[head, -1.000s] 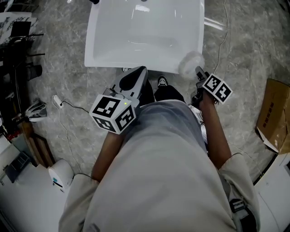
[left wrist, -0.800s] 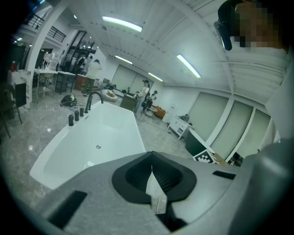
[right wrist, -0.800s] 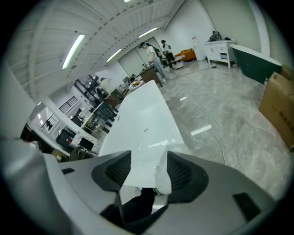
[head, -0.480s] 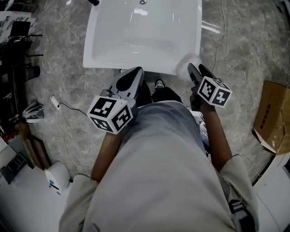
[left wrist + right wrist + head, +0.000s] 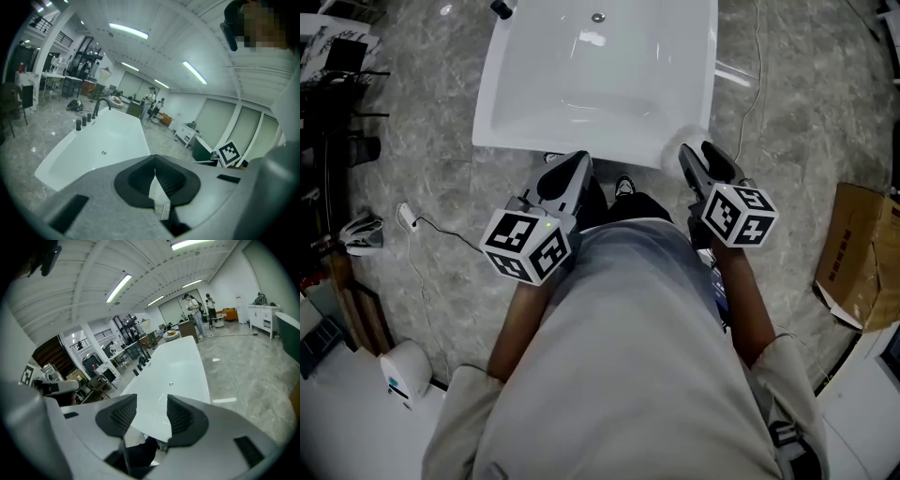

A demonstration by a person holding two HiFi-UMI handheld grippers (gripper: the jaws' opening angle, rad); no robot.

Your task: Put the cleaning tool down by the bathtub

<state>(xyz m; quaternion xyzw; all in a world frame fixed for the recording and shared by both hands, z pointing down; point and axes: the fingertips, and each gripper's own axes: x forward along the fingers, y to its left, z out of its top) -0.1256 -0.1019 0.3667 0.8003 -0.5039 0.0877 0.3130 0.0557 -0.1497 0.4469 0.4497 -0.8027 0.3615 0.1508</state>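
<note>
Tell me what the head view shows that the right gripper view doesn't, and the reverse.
Head view only: the fluffy white cleaning tool at the bathtub's near corner, and a white device on the floor behind the person. Right gripper view only: ceiling lights and people standing far off. Both: the bathtub and the right gripper, its jaws apart with nothing between them, having just closed a little.

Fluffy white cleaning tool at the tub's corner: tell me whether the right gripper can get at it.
Probably yes. The right gripper hangs just beside the cleaning tool at the near corner of the bathtub, with nothing between them; its jaws, which have just been closing a little, stand apart and empty.
</note>
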